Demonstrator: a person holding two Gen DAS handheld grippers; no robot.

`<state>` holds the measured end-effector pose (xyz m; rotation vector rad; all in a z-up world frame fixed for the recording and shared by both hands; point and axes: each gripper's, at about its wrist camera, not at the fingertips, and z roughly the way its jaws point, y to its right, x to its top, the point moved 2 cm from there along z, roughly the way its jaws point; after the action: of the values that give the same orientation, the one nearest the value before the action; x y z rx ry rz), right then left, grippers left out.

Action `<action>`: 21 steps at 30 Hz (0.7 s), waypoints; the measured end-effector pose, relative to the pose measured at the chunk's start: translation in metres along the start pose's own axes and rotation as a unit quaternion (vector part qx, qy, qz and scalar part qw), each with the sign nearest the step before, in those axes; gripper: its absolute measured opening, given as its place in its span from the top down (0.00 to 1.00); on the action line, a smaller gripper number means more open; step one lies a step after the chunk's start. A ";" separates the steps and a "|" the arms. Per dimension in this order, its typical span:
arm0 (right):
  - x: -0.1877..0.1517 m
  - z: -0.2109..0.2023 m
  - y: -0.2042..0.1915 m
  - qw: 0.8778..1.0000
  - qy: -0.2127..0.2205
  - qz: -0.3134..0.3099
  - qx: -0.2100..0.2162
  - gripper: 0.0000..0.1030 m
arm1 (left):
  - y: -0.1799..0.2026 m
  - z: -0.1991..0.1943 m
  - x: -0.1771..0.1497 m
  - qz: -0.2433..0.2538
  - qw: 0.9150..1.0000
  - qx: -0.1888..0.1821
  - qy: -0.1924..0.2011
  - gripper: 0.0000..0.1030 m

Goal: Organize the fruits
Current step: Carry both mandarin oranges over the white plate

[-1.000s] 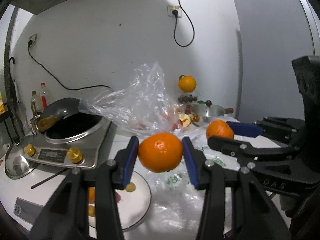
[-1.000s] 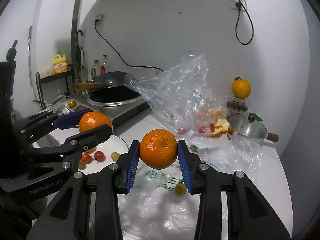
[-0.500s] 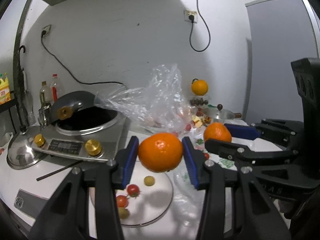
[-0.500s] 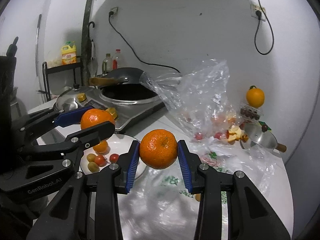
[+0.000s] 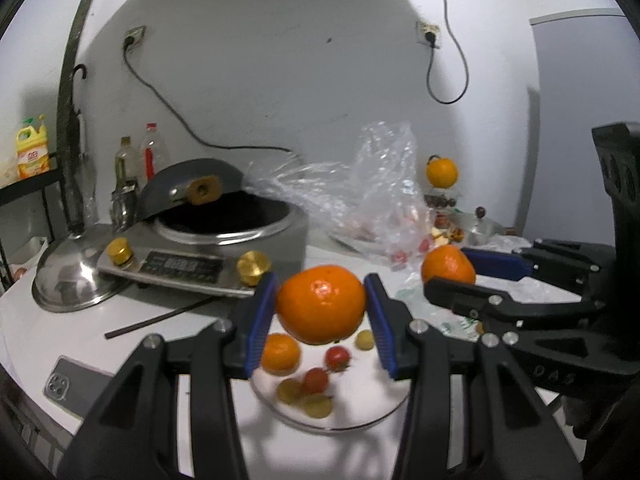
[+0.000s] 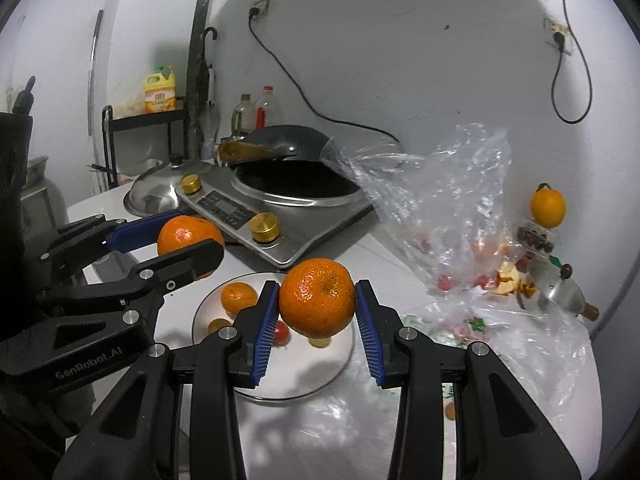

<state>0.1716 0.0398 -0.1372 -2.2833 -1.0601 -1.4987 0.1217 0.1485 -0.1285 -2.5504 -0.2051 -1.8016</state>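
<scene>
The left gripper (image 5: 322, 312) has its jaws clamped on an orange (image 5: 321, 303), blue pads pressed to both sides, the fruit lifted above the white plate (image 5: 360, 404); the right gripper (image 6: 316, 306) grips a second orange (image 6: 317, 297) the same way, above the same plate — the two tools side by side, each visible in the other's view

On the plate lie a small mandarin (image 5: 280, 353), red cherry tomatoes (image 5: 337, 358) and a few yellowish small fruits (image 5: 316, 405); the plate sits near the front edge of the white tabletop (image 6: 280, 432); just behind it stands an induction cooker (image 5: 208, 256) with a dark wok (image 6: 296, 178); a steel lid (image 5: 72, 280) and a phone (image 5: 76, 388) lie toward the left edge; a crumpled clear plastic bag (image 6: 452, 208) spreads toward the right side, with more tomatoes showing through it; at the back right — against the wall — another orange (image 6: 548, 205) perches on a small box
</scene>
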 end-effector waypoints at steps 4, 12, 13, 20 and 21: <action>-0.005 0.017 -0.009 1.000 -0.016 -0.003 0.005 0.61 | -0.013 0.007 -0.013 -0.008 1.000 0.003 -0.013 0.56; -0.024 0.047 -0.012 0.999 -0.052 0.002 0.011 0.61 | -0.028 0.028 -0.034 -0.015 0.999 0.005 -0.039 0.56; -0.026 0.051 -0.012 0.998 -0.056 0.003 0.011 0.61 | -0.030 0.031 -0.035 -0.015 0.999 0.006 -0.041 0.56; -0.028 0.075 -0.005 0.998 -0.066 0.013 0.008 0.61 | -0.029 0.059 -0.036 0.002 0.999 -0.006 -0.048 0.56; -0.027 0.079 -0.004 0.998 -0.067 0.013 0.007 0.61 | -0.029 0.063 -0.035 0.004 0.999 -0.010 -0.048 0.56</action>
<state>0.2194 0.0724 -0.1976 -2.4069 -1.0668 -1.3392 0.1664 0.1792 -0.1843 -2.6508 -0.1773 -1.6880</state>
